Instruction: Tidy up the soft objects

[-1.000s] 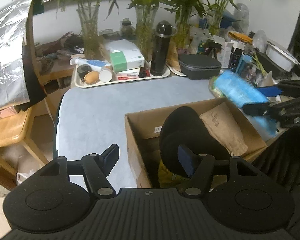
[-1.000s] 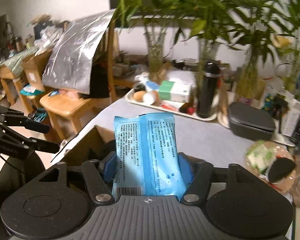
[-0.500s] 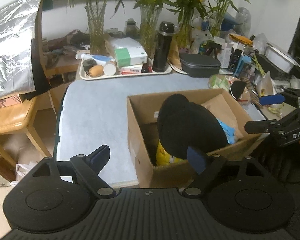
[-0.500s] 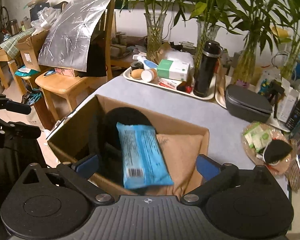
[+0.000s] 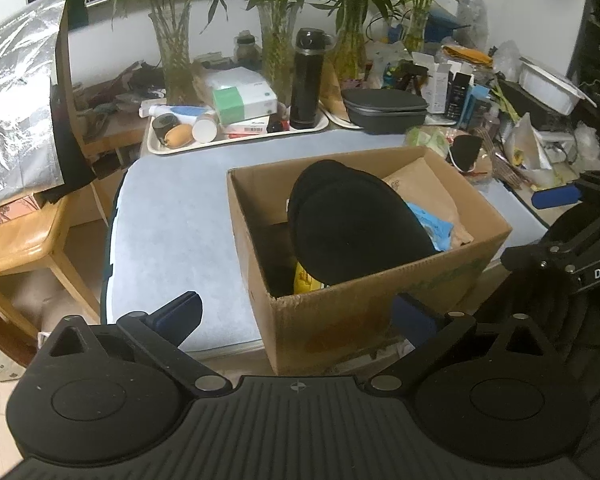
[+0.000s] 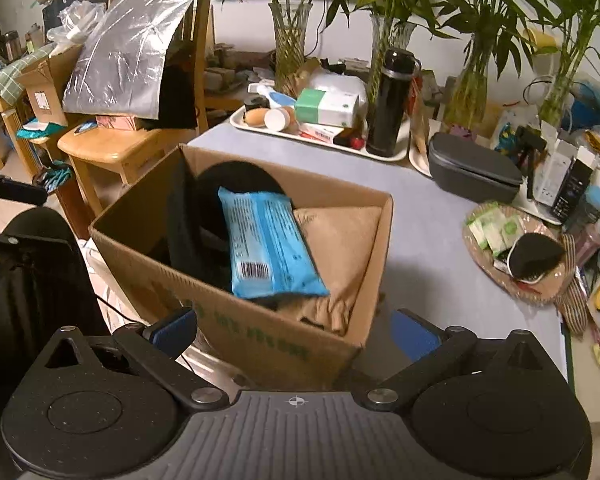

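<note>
Left wrist: both tools just spread wide, empty, over cluttered grey table (image 5: 172, 216).

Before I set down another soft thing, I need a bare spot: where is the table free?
Free: the blue-grey tabletop between the white tray and the cardboard box, and the strip between box and woven basket. Crowded: the back edge with vases, flask and grey case.

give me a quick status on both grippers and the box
Left gripper open, jaws just widened, nothing between. Right gripper open, empty. Blue packet lies in cardboard box on black hat. Nothing in the way.
</note>
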A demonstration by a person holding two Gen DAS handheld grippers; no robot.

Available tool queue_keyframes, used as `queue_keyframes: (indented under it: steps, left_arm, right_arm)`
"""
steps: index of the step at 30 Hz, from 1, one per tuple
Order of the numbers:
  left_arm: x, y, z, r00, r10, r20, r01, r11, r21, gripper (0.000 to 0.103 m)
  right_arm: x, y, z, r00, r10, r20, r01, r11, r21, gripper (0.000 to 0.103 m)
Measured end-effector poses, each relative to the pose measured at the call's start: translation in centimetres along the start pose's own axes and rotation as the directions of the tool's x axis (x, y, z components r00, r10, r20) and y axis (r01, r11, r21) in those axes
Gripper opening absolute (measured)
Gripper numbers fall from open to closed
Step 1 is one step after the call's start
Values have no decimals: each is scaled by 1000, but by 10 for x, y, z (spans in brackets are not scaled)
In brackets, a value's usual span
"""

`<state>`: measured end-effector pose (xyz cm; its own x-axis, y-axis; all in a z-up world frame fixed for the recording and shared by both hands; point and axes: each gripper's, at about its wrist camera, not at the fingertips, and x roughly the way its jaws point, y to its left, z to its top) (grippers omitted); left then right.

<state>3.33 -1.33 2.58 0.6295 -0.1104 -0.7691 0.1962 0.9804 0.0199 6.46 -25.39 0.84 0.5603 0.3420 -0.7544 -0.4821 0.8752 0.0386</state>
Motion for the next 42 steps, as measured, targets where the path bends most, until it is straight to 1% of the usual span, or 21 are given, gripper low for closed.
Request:
queue_keyframes:
  steps: [5, 10, 12, 21, 26, 42]
  left_arm:
    - [0, -7, -6, 1000, 12, 11, -12, 1000, 16, 103]
    - [3, -15, -10, 1000, 28, 4, -29, 997, 68, 103]
    - [4, -17, -11, 999, 34, 9, -35, 996, 77, 103]
    - [6, -19, -13, 1000, 22, 15, -23, 997, 77, 103]
    - [6, -19, -14, 1000, 19, 16, -20, 996, 92, 103]
    - [8, -14, -16, 1000, 15, 15, -16, 997, 72, 103]
  right_arm:
    - [-4, 6, -7, 1000, -4, -4, 3, 1000, -25, 103]
    - [-6, 7, -12, 1000, -20, -8, 20, 1000, -24, 103]
    - [-7, 7, -14, 1000, -15, -6, 15, 1000, -26, 103]
    - [-6, 8, -20, 1000, -18, -16, 18, 1000, -23, 103]
    - [-7, 5, -23, 1000, -22, -14, 22, 1000, -12, 103]
    - [-7, 3, -23, 999, -43, -22, 43, 999, -18, 103]
